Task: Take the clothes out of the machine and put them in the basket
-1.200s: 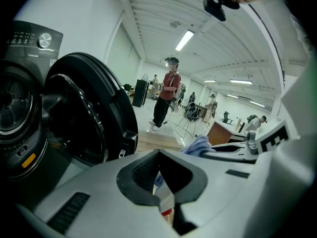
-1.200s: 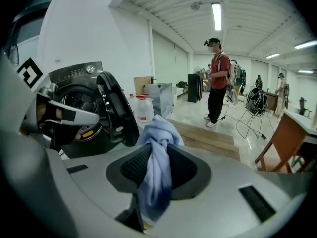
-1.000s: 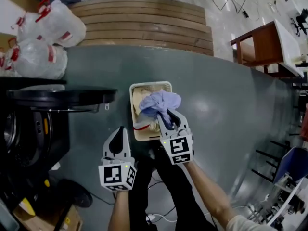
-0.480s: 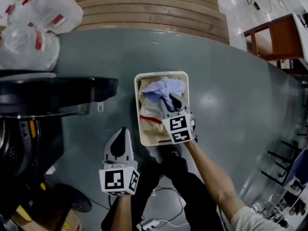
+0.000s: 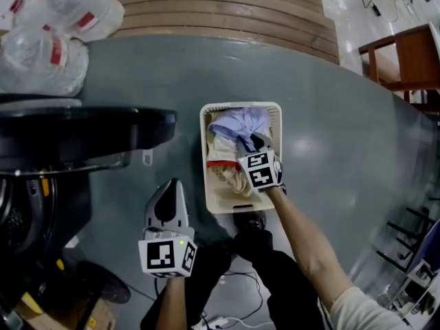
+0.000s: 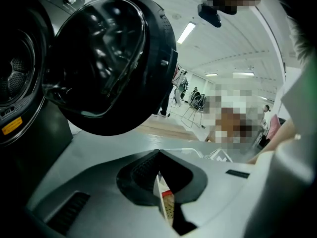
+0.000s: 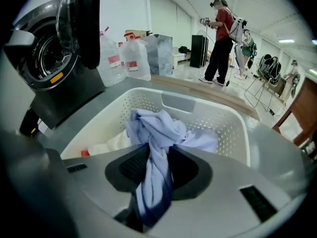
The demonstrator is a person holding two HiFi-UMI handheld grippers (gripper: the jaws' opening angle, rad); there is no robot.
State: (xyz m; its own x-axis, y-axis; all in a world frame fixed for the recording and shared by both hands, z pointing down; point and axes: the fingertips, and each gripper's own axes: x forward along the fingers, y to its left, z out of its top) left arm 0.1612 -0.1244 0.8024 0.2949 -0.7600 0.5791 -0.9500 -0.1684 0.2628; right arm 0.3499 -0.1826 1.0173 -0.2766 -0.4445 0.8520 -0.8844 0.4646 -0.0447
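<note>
Squarely in the clamped right hand-held gripper [image 7: 152, 153], a lilac garment [image 7: 159, 125], low over the white basket [image 7: 229, 127].

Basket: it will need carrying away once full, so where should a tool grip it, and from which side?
Probably the handle slot in the near short wall of the basket, coming down from the person's side: one jaw through the slot, one over the rim. That end is bare of clothes, and the long walls show only small holes.
</note>
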